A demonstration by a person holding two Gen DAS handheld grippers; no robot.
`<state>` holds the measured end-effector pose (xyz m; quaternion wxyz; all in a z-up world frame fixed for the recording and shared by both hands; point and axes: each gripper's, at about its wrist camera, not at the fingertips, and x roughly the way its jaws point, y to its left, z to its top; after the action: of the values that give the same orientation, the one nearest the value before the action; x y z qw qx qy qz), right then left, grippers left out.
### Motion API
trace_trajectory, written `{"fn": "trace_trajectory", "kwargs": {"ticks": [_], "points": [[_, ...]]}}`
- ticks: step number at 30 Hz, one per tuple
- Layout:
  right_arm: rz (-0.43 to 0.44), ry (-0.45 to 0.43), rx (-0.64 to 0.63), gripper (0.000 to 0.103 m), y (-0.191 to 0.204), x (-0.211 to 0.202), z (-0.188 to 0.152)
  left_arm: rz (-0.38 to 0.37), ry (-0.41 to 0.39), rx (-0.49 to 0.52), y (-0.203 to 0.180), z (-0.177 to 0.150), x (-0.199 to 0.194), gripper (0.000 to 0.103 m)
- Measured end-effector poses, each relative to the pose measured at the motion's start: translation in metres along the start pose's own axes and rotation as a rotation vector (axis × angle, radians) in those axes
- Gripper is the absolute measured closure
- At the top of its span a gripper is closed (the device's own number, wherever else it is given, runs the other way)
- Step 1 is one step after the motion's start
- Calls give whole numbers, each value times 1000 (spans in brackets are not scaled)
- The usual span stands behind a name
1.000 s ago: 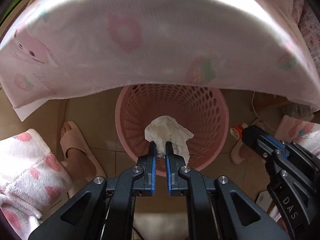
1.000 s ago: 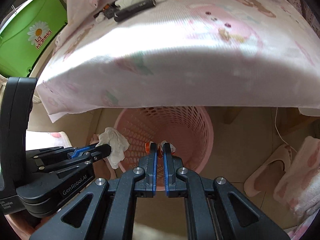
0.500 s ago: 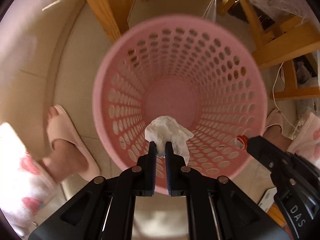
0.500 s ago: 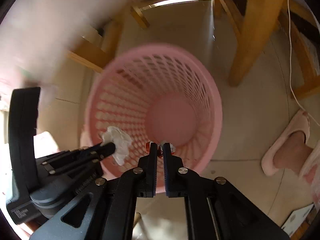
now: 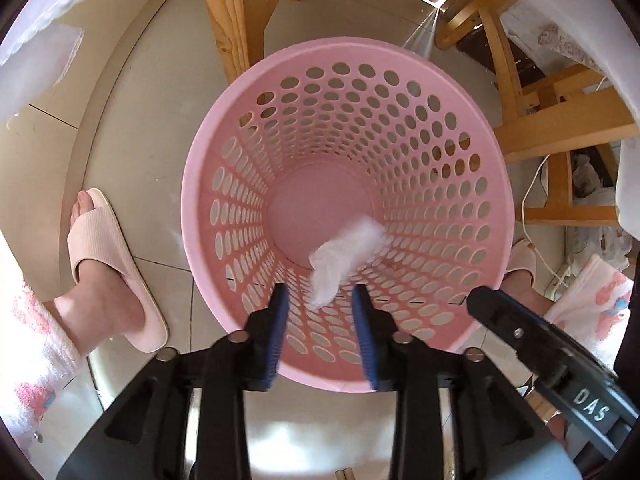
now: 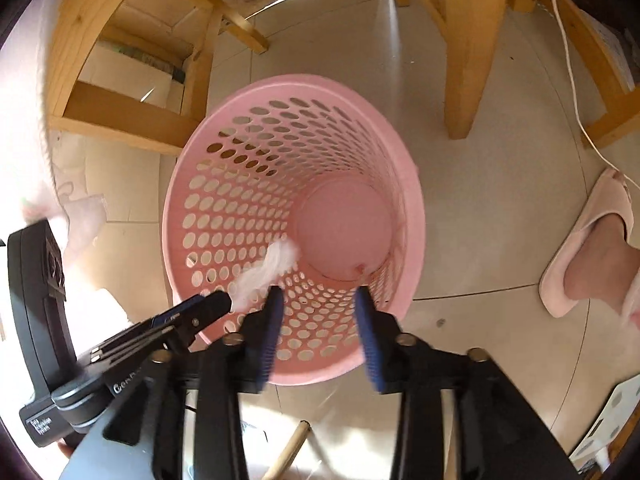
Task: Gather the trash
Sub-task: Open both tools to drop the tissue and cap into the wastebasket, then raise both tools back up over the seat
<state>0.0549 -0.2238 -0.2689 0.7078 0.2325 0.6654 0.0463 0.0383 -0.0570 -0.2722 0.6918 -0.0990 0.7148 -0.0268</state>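
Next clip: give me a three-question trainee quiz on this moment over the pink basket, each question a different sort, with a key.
1. True or false: the left gripper is clamped on the white tissue.
2. Which is between the right gripper's blue pads? A) a tissue B) a bottle cap C) nothing
3. What container lies below both grippers?

Key
1. False. Its jaws have just been opening, and the tissue, blurred, hangs loose beyond the pads over the pink basket.
2. C.
3. The perforated pink basket, standing on the tiled floor.
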Motion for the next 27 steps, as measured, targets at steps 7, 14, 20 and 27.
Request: {"fn": "trace_trajectory", "kwargs": {"ticks": [7,14,20,27], "points": [[-9,-25,18,60,0,-9,-1,52,0,-21,2,-4,-4,63],[-56,-113,-33,60,14,-35,-2,92,-37,-18,2,-6,-22,62],[-87,-239,-36,60,25,-72,-13,132,-147,-33,-1,-13,-59,62],[-69,-360,-74,60,38,-118,-27,171,-327,-33,-7,-25,-111,62]]}}
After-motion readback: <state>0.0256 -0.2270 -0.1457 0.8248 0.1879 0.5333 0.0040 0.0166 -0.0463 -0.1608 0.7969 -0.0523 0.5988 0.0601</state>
